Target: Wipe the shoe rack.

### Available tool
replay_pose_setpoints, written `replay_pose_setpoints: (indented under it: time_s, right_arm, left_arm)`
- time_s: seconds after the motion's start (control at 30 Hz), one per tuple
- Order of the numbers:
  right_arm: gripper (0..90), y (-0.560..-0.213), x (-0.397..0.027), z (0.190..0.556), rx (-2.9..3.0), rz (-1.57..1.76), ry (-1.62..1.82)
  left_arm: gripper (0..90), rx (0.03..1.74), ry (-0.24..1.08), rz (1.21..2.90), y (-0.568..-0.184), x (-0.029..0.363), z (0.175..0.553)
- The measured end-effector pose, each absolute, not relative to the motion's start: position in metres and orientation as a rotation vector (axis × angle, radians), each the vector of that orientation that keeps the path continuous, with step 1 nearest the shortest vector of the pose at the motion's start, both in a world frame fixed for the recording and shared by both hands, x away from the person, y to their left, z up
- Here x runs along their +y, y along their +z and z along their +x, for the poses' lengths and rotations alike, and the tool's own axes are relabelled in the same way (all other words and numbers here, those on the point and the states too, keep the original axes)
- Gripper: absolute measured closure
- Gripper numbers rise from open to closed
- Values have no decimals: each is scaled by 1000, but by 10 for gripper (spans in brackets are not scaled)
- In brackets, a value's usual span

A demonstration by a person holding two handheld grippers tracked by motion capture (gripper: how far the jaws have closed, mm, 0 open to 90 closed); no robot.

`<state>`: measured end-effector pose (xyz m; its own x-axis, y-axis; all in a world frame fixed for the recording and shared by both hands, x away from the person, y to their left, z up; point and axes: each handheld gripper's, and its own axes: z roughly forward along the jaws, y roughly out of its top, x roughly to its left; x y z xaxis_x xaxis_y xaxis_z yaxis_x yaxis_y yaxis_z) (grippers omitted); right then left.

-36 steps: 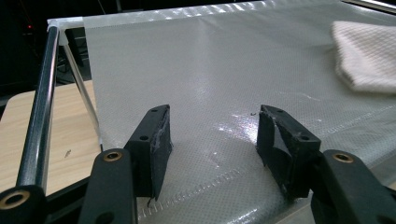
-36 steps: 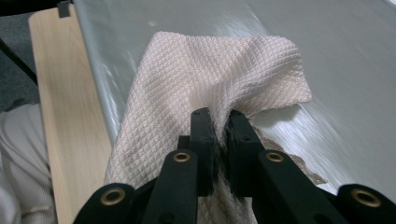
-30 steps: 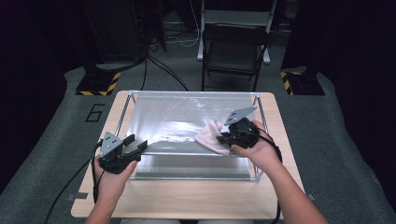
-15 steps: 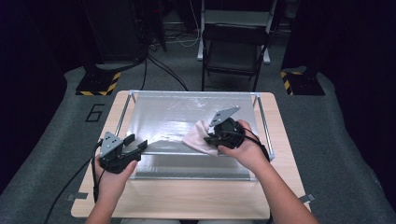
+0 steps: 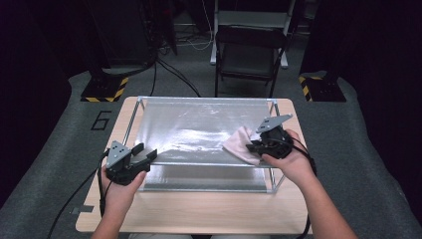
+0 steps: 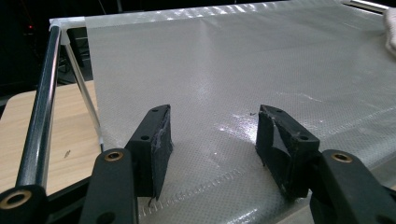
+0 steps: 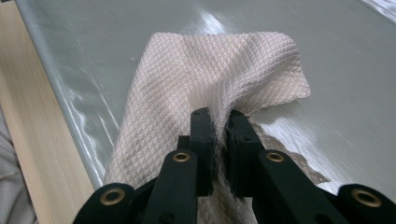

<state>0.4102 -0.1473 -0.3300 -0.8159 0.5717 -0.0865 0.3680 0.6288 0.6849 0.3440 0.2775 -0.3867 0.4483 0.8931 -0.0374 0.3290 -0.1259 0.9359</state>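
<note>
Right gripper (image 7: pixel 217 116) pinches soft, light cloth (image 7: pixel 210 79) by bunched middle near sheet's (image 5: pixel 199 129) right edge; left gripper (image 6: pixel 212 140) wide, empty.

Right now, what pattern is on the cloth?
The cloth is pale pinkish-white with a quilted diamond grid, clearest in the right gripper view.

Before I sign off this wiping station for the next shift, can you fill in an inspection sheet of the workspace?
Surface: wooden table carrying a metal-tube frame with a shiny silver sheet stretched over it.
Job's things: pale quilted cloth lying on the sheet near its right edge.
Clutter: nothing seen.
Grippers: right gripper shut on the cloth; left gripper open over the sheet's near left corner, nothing between its jaws.
Cables: black cable trailing from the left gripper; more cables on the floor behind.
Surroundings: folding chair, grey floor marked 6, yellow-black striped bases.
</note>
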Motion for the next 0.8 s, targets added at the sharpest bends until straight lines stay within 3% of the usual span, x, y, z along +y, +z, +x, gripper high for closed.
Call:
replay_pose_setpoints:
  time_s: [0.2, 0.57, 0.8]
  right_arm:
    - [826, -331, -167, 408, 2512, 812, 1009]
    - [824, -331, -125, 407, 2576, 730, 982]
    - [824, -331, -145, 405, 2556, 802, 998]
  left_arm:
    - [451, 1069, 697, 1677, -387, 277, 344]
    - [451, 1074, 698, 1673, -387, 277, 344]
    - [451, 1074, 698, 1674, -387, 277, 344]
